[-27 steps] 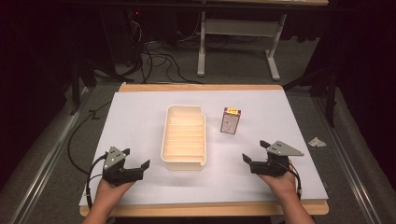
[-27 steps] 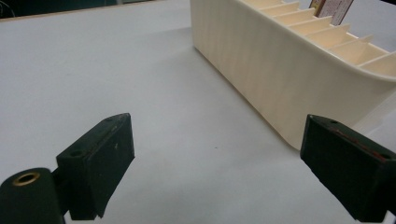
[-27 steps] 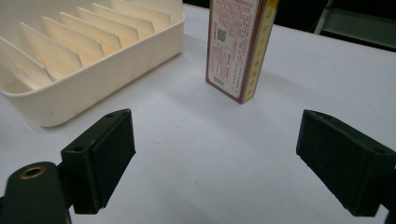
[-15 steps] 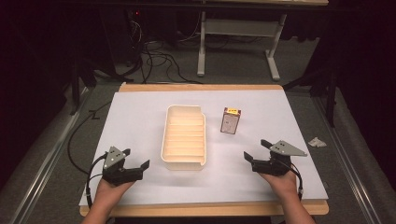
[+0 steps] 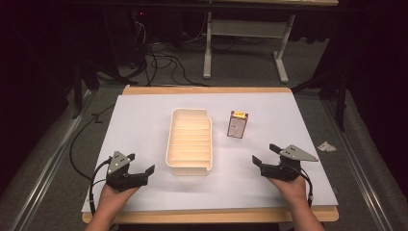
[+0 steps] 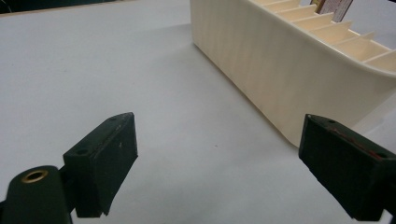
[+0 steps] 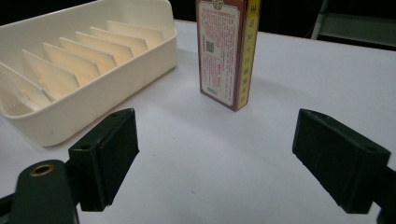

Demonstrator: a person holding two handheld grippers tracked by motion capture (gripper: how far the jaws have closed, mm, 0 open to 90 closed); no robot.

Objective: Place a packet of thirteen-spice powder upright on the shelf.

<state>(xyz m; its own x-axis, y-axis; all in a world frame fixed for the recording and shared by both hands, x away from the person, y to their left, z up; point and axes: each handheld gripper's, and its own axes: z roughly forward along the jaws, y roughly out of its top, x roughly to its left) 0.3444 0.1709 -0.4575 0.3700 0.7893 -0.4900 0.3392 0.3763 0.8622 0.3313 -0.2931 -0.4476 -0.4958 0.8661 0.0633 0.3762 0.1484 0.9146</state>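
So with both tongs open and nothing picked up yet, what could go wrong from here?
1. The small box stands upright on a narrow base on the white table cover; a push from one jaw of the right tongs would likely tip it.
2. The cream tray sits close beside the box, so a wide approach may bump its wall.
3. The left tongs are near the tray's corner and could shove it.

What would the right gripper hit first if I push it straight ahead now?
Probably the box: it stands upright ahead between the open jaws of the right gripper. The tray lies off to its left, likely missed.
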